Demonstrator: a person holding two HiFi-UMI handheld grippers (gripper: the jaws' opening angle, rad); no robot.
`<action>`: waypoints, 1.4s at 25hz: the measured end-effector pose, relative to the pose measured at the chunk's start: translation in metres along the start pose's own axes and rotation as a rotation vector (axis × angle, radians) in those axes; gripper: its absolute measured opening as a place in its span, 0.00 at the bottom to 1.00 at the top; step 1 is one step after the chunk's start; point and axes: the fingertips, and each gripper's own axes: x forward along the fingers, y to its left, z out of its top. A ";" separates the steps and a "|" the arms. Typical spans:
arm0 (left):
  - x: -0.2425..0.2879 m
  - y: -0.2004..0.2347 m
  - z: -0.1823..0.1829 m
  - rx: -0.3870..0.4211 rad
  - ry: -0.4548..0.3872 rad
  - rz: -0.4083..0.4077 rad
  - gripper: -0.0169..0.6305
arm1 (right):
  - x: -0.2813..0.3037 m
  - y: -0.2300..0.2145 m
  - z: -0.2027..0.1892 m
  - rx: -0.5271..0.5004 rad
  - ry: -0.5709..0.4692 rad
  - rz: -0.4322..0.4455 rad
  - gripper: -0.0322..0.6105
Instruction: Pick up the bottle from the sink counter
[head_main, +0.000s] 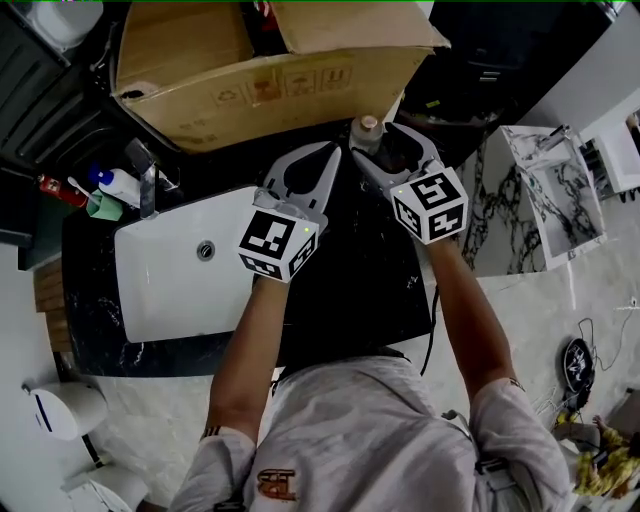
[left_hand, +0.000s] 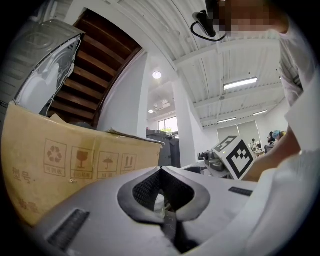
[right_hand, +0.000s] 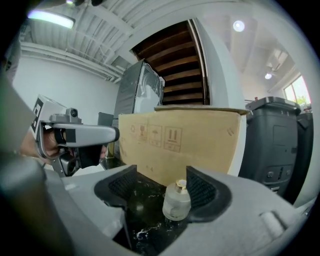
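One bottle (right_hand: 177, 202) stands upright on the dark worktop (head_main: 370, 285), just in front of one box (head_main: 250, 95). The right gripper (right_hand: 160, 176) holds its jaws wide apart around the bottle without pressing, probably to close on it. The left gripper (left_hand: 161, 171) waits beside, jaws together and empty.

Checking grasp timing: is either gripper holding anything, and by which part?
Nothing held. The bottle stands between the right gripper's open jaws, ungripped; left gripper shut, empty.

Small frosted bottle (right_hand: 176, 204), gold-capped, stands upright on the black counter (right_hand: 142, 197)
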 end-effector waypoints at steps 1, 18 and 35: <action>0.002 0.003 -0.003 -0.002 0.006 0.003 0.03 | 0.005 -0.004 -0.005 0.004 0.011 -0.003 0.52; 0.023 0.028 -0.040 -0.036 0.059 0.032 0.03 | 0.077 -0.041 -0.076 0.075 0.199 0.040 0.64; 0.019 0.035 -0.049 -0.045 0.077 0.044 0.03 | 0.097 -0.038 -0.097 0.077 0.270 0.107 0.62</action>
